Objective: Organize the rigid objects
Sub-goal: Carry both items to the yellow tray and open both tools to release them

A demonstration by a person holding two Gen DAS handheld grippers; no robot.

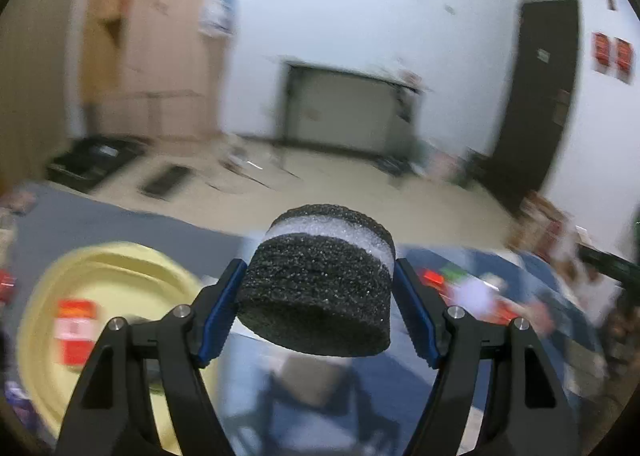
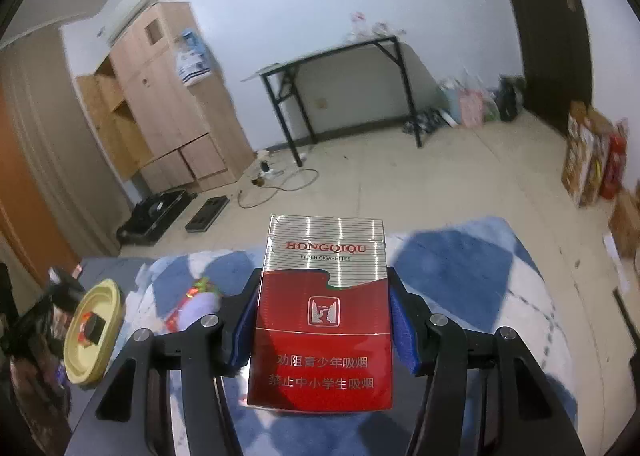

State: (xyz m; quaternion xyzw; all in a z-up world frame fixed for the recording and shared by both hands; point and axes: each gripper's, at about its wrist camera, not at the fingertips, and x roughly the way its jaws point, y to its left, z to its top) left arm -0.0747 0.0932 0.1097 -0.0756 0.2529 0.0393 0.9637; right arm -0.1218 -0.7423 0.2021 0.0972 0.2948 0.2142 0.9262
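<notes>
Left claw (image 1: 318,296) is clamped on a squat foam cylinder (image 1: 320,284), black and grainy with 1 white band, held above the blue-and-white checked blanket (image 1: 500,268). Right claw (image 2: 322,316) grips a cigarette pack (image 2: 322,316), silver top, red bottom, lettered HONGQIQU, upright between the blue pads (image 2: 402,330). Off to the left, a yellow plate (image 2: 116,308) carries a red box (image 1: 76,330). A shiny wrapped packet (image 2: 196,302) lies on the blanket just beside the right claw.
</notes>
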